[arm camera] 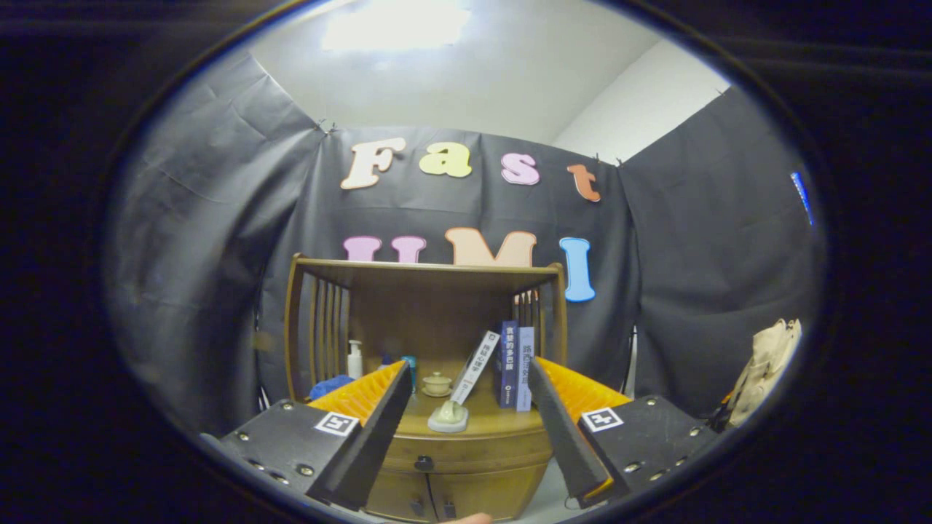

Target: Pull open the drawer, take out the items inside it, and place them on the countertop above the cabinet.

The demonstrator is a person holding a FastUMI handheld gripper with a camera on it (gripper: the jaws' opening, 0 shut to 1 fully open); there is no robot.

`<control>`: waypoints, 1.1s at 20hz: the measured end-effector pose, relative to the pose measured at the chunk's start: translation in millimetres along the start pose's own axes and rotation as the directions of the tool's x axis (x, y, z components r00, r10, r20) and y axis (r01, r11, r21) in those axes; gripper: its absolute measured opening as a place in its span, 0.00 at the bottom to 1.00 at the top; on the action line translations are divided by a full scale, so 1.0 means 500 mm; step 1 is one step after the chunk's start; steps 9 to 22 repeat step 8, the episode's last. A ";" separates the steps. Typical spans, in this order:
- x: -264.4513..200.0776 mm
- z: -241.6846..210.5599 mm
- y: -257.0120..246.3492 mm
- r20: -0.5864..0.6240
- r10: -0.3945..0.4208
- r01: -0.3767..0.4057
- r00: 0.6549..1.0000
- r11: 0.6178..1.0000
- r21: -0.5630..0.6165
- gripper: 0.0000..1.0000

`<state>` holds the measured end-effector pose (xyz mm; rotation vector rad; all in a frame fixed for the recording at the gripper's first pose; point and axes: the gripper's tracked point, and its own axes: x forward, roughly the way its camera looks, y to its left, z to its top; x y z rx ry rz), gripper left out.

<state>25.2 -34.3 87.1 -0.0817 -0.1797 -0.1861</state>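
Book spines (514,366) on the countertop (480,428) carry print too small to read; square black-and-white marker tags (601,419) on both finger mounts. Gripper (466,386) level, aimed at the cabinet, fingers spread wide, holding nothing. Drawer (466,456) closed, knob (424,463) between and just below the fingertips.
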 end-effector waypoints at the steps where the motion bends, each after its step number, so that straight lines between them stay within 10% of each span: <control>1: -0.003 0.001 -0.002 0.014 0.005 -0.005 1.000 1.000 0.005 0.96; 22: -0.011 -0.012 -0.015 0.011 0.017 -0.017 1.000 0.999 -0.029 0.95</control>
